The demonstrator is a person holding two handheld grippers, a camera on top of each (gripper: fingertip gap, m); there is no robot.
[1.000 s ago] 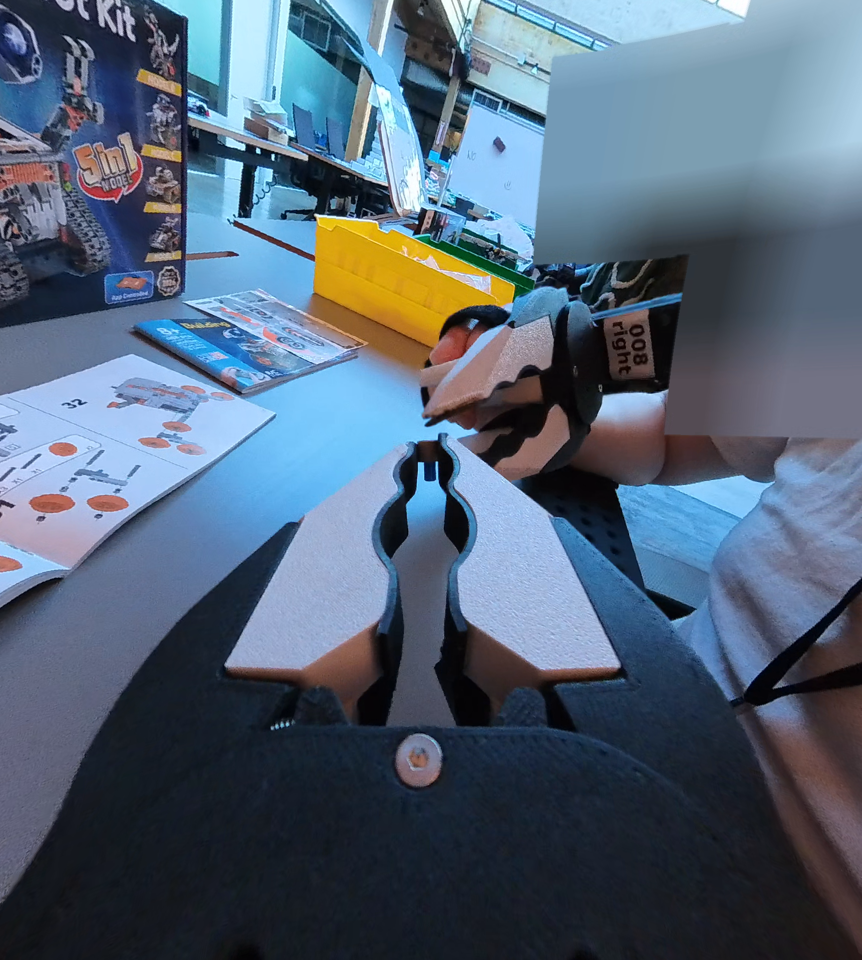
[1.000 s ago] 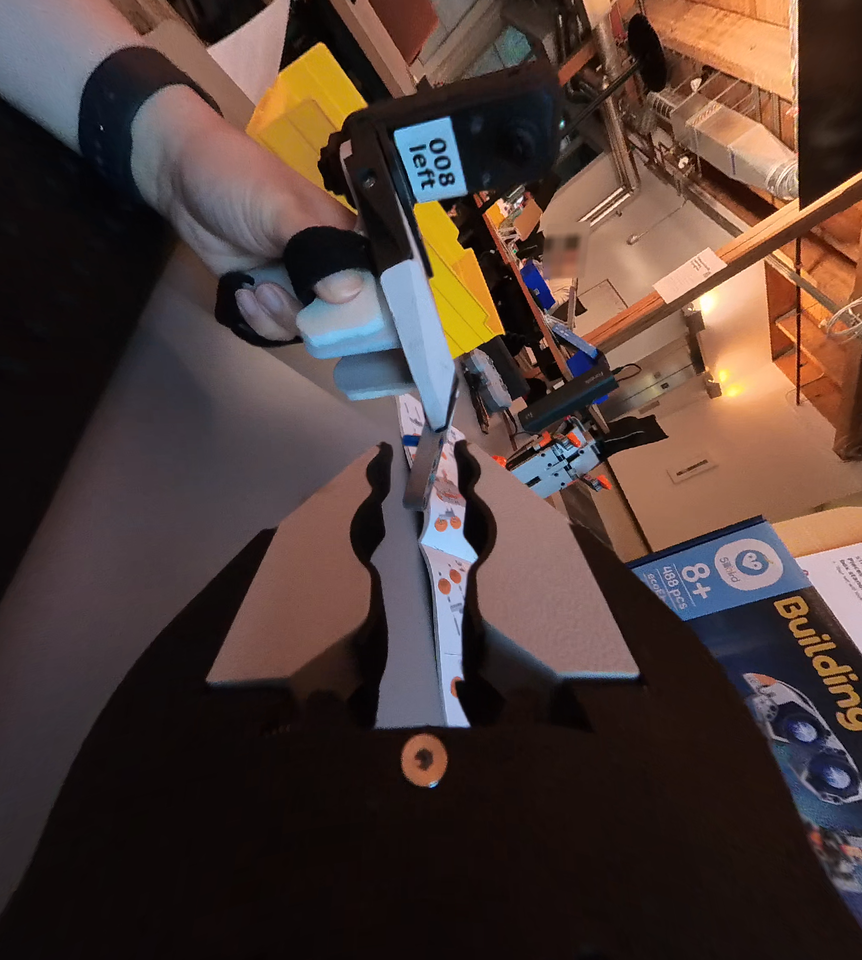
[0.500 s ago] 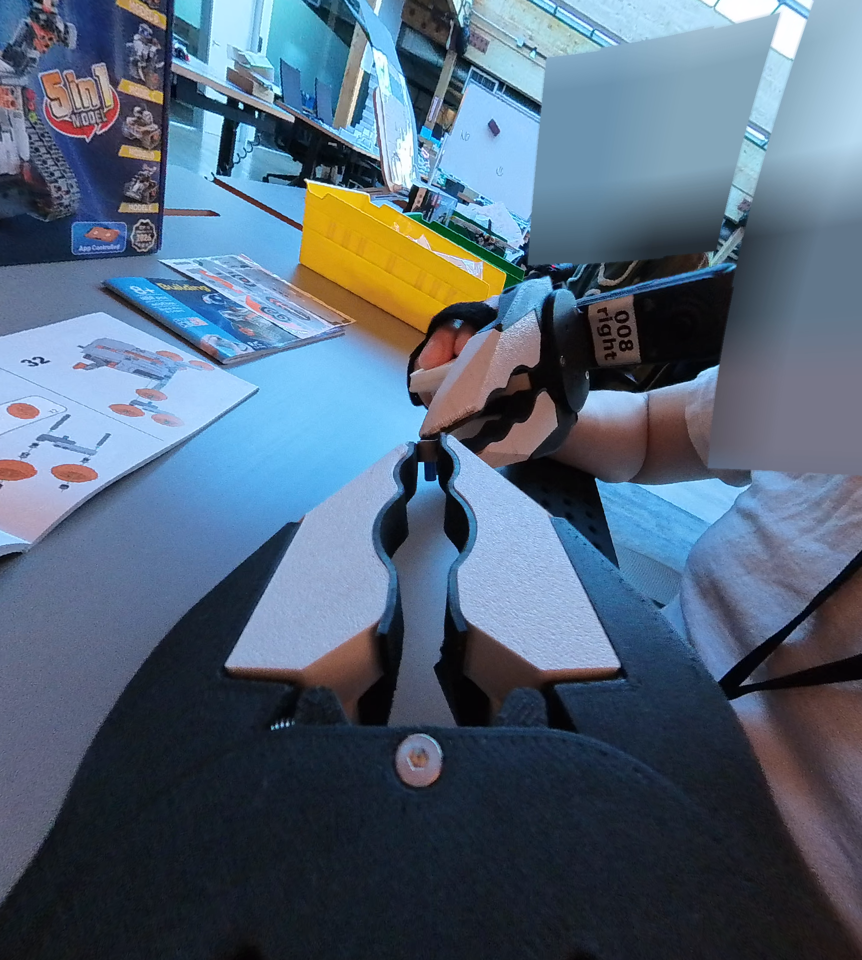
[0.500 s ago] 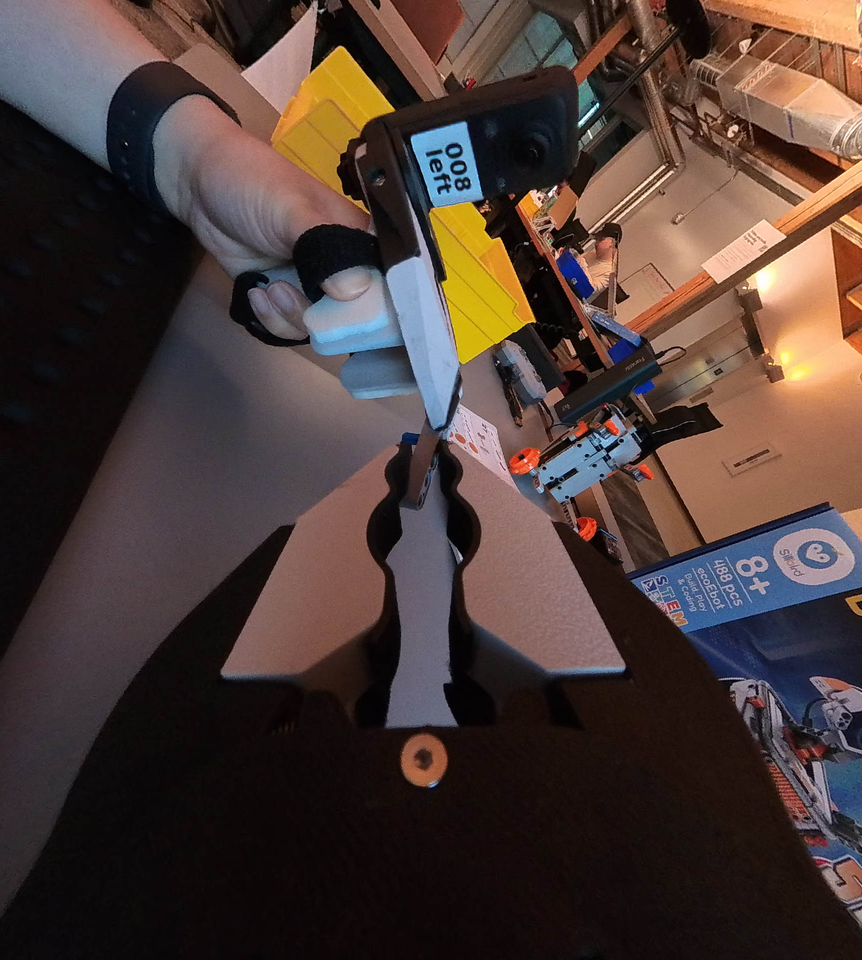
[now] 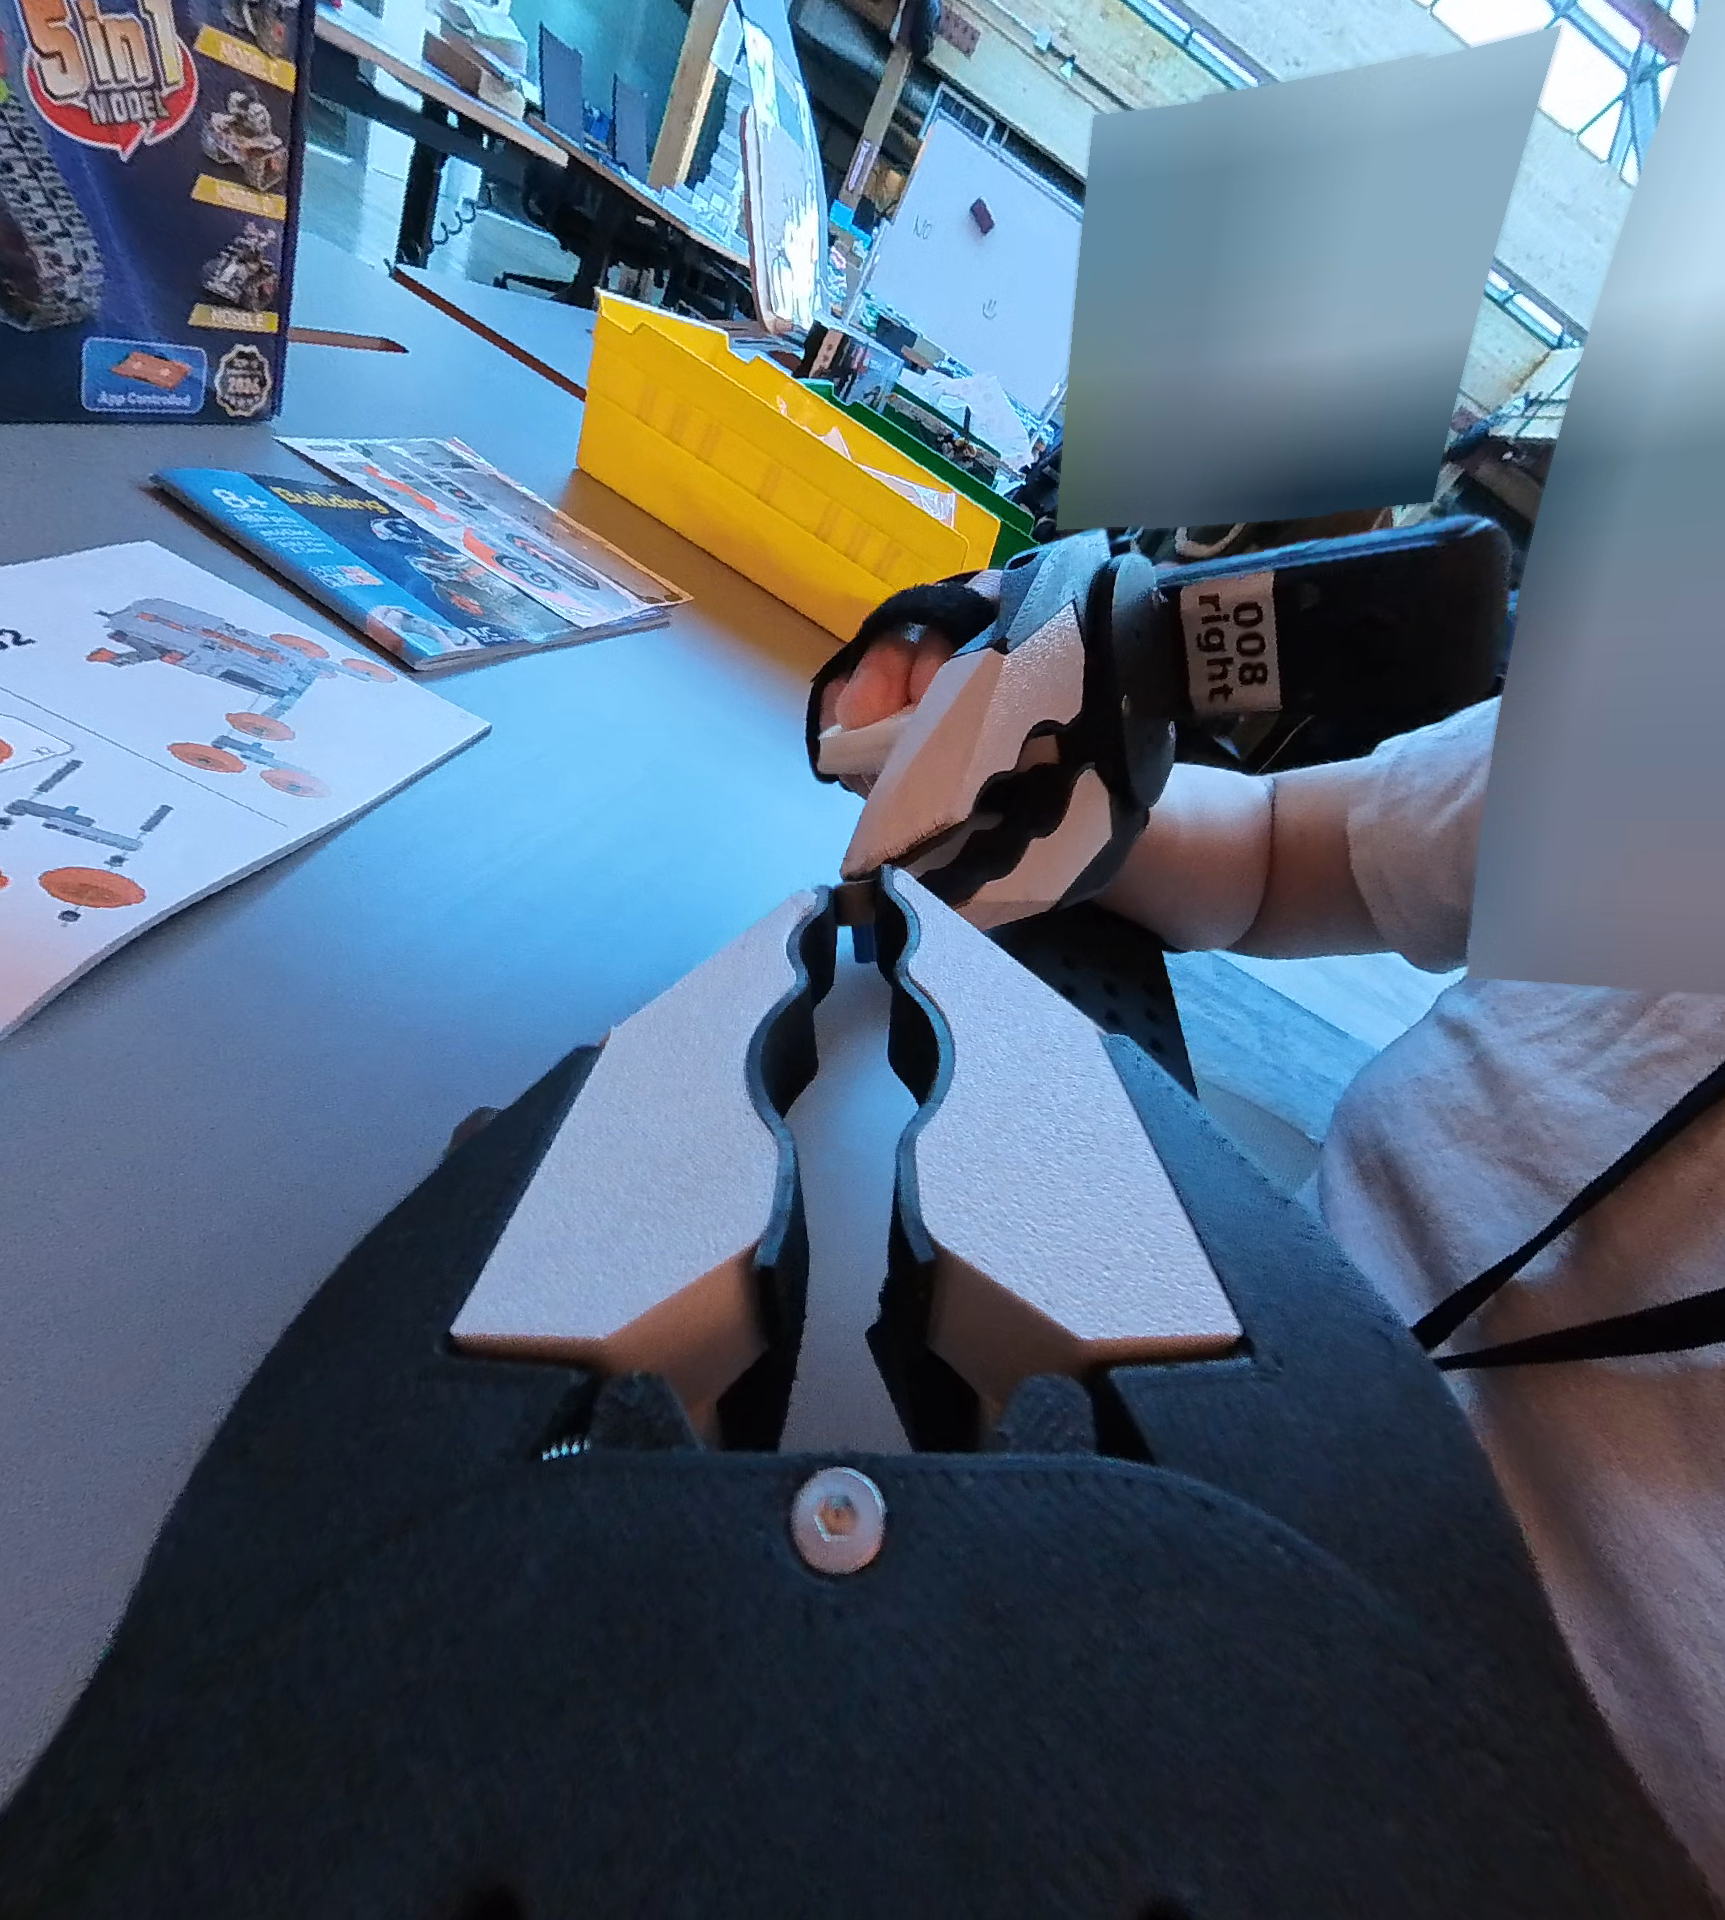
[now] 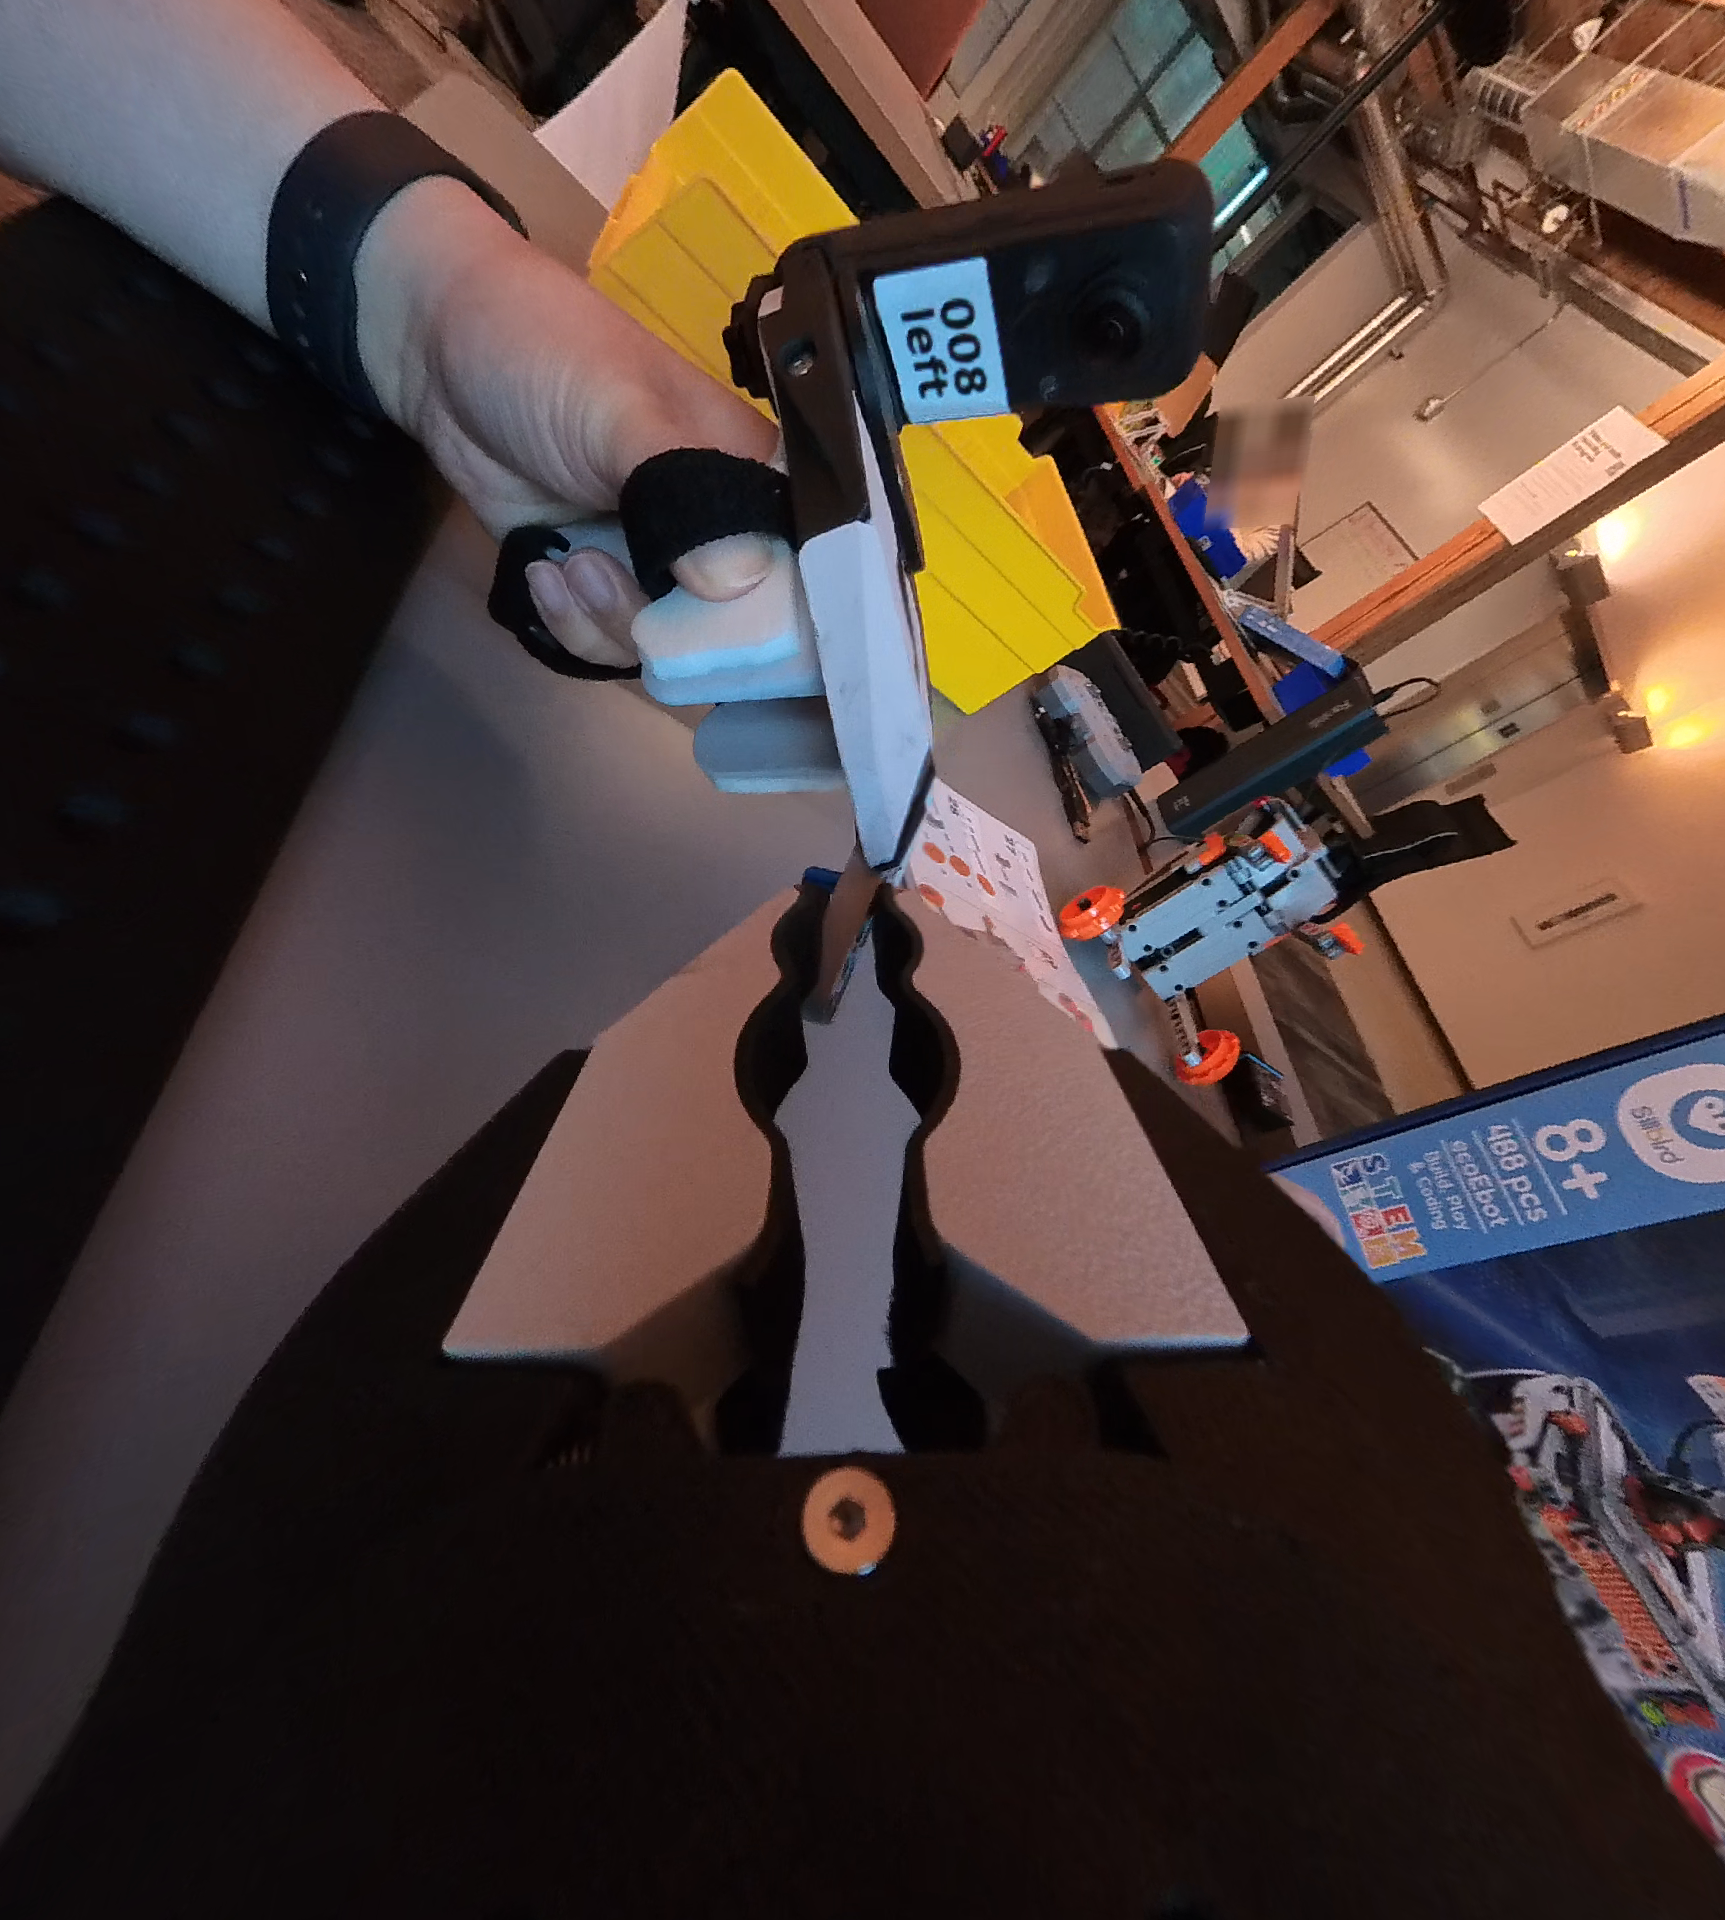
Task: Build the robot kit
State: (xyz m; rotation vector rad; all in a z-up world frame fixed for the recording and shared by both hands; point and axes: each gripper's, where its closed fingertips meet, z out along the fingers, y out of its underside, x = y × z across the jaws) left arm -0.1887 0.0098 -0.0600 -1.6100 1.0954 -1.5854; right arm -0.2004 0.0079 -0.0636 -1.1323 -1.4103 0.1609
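Note:
My left gripper (image 5: 855, 902) is shut on a small dark grey piece with a blue pin (image 5: 860, 940), held above the grey table (image 5: 546, 935). My right gripper (image 6: 842, 914) is shut on a flat grey beam (image 6: 837, 966), with a blue pin (image 6: 816, 881) at its top end. The two grippers meet tip to tip. The right gripper also shows in the left wrist view (image 5: 863, 871), angled down onto my left tips. The left gripper shows in the right wrist view (image 6: 884, 857), coming from above. I cannot tell whether the two pieces are joined.
An open instruction booklet (image 5: 110, 748), closed booklets (image 5: 422, 540) and a kit box (image 5: 89, 208) lie to the left. A yellow bin (image 5: 764, 468) stands behind. A partly built model with orange wheels (image 6: 1211, 914) sits on the table. The person's torso (image 5: 1564, 1351) is close on the right. The tips of both grippers are at nearly the same place.
The two grippers have drawn closer, and the right tips have come down onto the left tips. Both stay shut on their pieces.

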